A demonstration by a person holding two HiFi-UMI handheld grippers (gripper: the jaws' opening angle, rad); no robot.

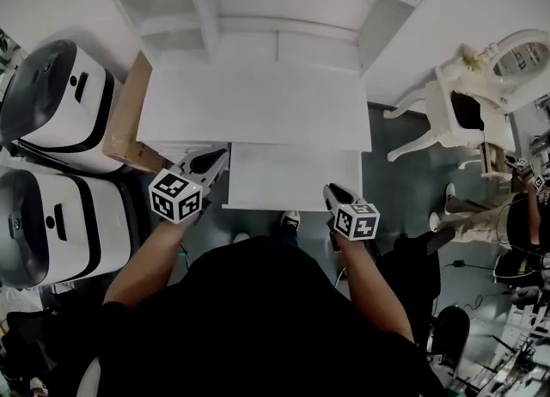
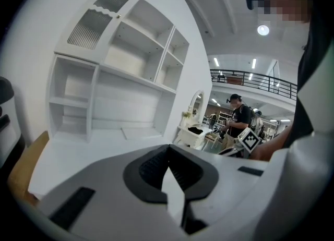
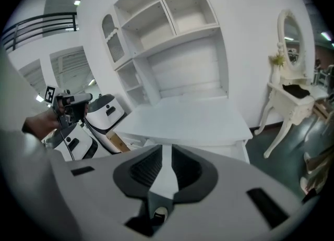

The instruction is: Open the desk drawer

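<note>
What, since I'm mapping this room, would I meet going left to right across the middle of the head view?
White-and-black machine → cardboard box → white desk → white dressing table with its oval mirror.

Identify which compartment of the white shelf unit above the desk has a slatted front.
The top-left compartment: it alone is closed by an arched, slatted front, while the other compartments stand open.

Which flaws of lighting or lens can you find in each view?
Head view: bright even light washes out the white desk top. Left gripper view: fisheye bows the white shelf unit, corners go black, a round ceiling lamp glares. Right gripper view: same bowing, dark rim, near foreground soft.
</note>
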